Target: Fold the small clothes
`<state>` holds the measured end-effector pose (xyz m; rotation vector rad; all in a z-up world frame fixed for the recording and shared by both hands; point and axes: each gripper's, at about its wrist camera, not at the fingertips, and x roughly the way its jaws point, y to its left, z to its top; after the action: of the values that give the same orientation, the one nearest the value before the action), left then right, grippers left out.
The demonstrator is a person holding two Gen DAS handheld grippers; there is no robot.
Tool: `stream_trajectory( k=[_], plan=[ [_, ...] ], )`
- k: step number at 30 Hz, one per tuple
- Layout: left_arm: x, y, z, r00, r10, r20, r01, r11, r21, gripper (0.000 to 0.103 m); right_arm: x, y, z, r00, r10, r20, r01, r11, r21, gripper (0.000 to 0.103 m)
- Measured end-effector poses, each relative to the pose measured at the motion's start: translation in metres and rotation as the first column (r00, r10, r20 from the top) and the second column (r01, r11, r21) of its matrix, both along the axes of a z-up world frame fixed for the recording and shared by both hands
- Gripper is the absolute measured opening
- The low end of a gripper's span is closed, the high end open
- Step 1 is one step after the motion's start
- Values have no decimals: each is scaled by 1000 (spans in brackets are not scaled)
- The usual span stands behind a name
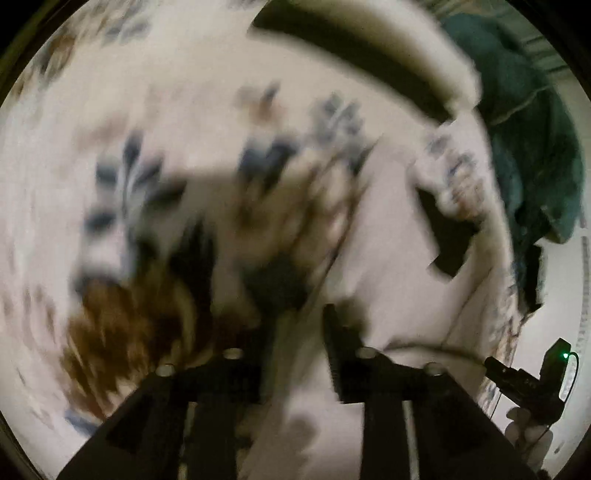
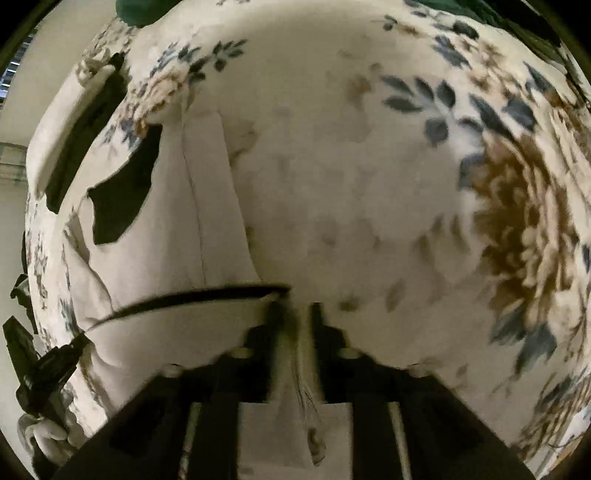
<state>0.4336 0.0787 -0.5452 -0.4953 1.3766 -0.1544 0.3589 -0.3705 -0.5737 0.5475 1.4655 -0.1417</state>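
A white garment [image 2: 332,184] printed with blue leaves and brown flowers fills both views; the left wrist view [image 1: 184,147] is blurred by motion. My right gripper [image 2: 295,310] is shut on a fold of its fabric, which runs back between the fingers. My left gripper [image 1: 299,317] is shut on the garment's edge too. Each gripper shows in the other's view: the right one at the lower right of the left view [image 1: 532,376], the left one at the lower left of the right view [image 2: 44,365].
A dark green cloth [image 1: 535,147] lies at the right of the left view and peeks in at the top of the right view [image 2: 140,11]. Dark gaps [image 2: 122,192] show through the garment's openings. A pale surface [image 2: 14,206] lies beyond.
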Motion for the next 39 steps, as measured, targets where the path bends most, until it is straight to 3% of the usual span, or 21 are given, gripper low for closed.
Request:
stream_trajectory(
  k=[1,2,4,7,9,12,13,14,15,16,17,19,21,25,30,35,39],
  plan=[
    [12,-3,7,1000,-12,29,12,1000,-4,59,6,-1,8,1000,3,27,-3,1000,11,57],
    [29,-8,9,999,-24,45,24,1000,1,69,16,-2,19,998,11,60,-11,1000,6,61],
    [59,-20,10,995,-61,83,61,998,11,71,35,-2,29,995,36,93,-36,999,-5,62],
    [104,-51,-1,978,-196,76,192,980,55,71,82,0,26,993,44,108,-41,999,-30,62],
    [130,-79,-13,950,-309,49,298,941,158,71,118,6,17,992,74,102,-68,996,-66,62],
    [151,-97,-38,915,-402,-29,398,890,223,70,168,25,1,982,179,64,-168,974,-150,62],
    [154,-101,-41,907,-419,-35,415,878,237,68,182,33,-7,975,217,40,-207,964,-168,62],
    [156,-105,-42,895,-445,-23,435,861,262,49,194,41,-14,968,251,13,-244,951,-189,62],
    [156,-107,-38,883,-469,-7,453,847,277,11,203,49,-22,957,288,-18,-286,937,-200,53],
    [155,-106,-34,881,-473,4,455,851,263,5,208,55,-27,949,313,-41,-314,924,-218,25],
    [153,-104,-27,884,-467,28,445,858,257,5,212,60,-30,943,329,-59,-333,910,-248,16],
    [143,-98,-11,883,-461,87,432,872,232,4,212,63,-24,947,321,-29,-317,912,-260,10],
    [128,-93,8,881,-454,133,415,877,240,4,206,63,-10,955,297,28,-280,925,-257,9],
    [92,-79,53,893,-384,235,343,918,198,4,181,62,27,957,263,124,-232,947,-221,9],
    [24,-57,96,909,-277,311,250,960,125,4,112,57,85,941,227,251,-186,966,-178,9],
    [-60,-47,88,946,-184,267,166,982,90,4,17,57,116,931,210,300,-165,972,-168,9],
    [-114,-34,54,979,-126,160,117,991,65,4,-54,62,106,932,233,278,-194,967,-162,9]
  ],
)
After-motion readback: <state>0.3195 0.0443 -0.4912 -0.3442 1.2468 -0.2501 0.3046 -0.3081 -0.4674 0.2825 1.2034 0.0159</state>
